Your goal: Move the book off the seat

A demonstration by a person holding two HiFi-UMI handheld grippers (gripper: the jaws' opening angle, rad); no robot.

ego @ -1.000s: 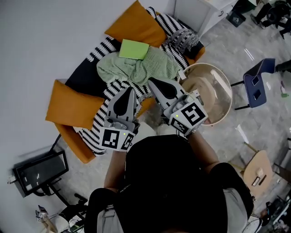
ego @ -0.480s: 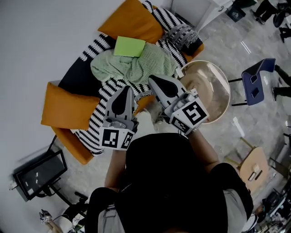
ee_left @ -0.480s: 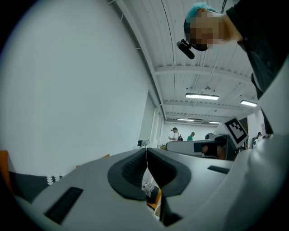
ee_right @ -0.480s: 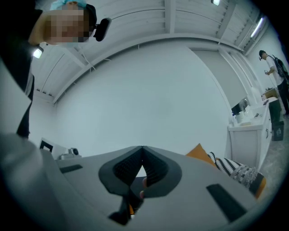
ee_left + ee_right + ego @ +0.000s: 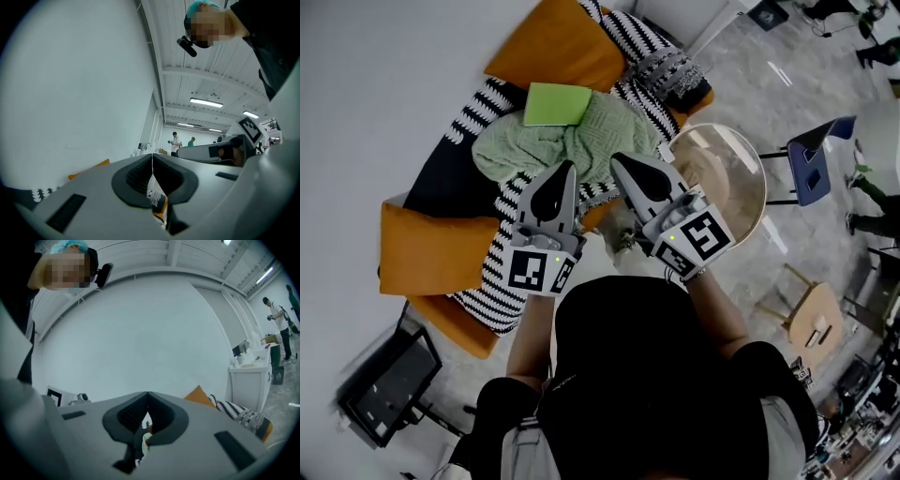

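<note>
At the left end of the sofa (image 5: 452,324), the near orange cushion (image 5: 431,251) sits well clear of your work. Your left gripper (image 5: 568,167) reaches in over the seat's front edge. Its jaws are pressed together with nothing between them, and its tip is above the near side of the crumpled green blanket (image 5: 581,145). The book (image 5: 556,103) is thin and light green. It lies flat almost straight ahead of that tip, near the back edge of the seat, resting partly on the blanket and just beside the far orange cushion (image 5: 551,47). Its long axis runs across your line of reach, along the seat from left to right, so a long edge faces you. Your right gripper (image 5: 617,159) is likewise closed and empty, over the blanket's right part. From there the book lies ahead and to the left, a little farther off. I judge the left to be the nearer hand, and either gripper must open before it can take that near long edge. The round pale table (image 5: 724,178) stands just right of the sofa and could be a place to set the book down.
</note>
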